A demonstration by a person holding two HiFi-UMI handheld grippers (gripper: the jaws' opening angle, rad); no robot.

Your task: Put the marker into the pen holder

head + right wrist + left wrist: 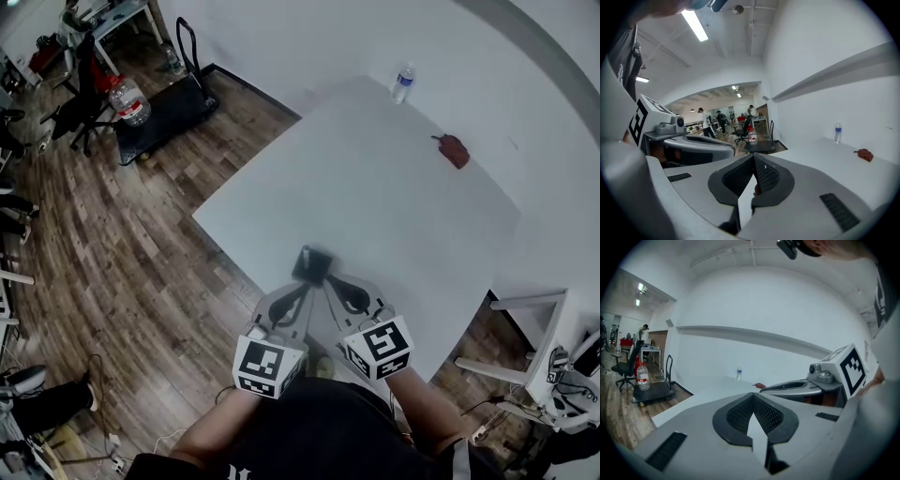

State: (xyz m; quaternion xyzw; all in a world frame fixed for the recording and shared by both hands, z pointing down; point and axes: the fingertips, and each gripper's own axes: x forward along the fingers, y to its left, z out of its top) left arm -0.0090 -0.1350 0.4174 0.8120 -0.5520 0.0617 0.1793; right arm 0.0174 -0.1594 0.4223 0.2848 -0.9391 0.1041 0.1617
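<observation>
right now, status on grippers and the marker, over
Left gripper shut, empty. Right gripper shut, reddish speck behind its pads, unidentified. Black pen holder at both tips; marker not made out. Far red object, water bottle: not blocking.

Table [375, 187]: plain white
Floor [112, 281]: brown wood grain
Lump [454, 150] on table: dark red
Holder [311, 265] on table: black
Left gripper [752, 397]: grey, black ribbed pads
Right gripper [753, 157]: same, black-and-white square markers
</observation>
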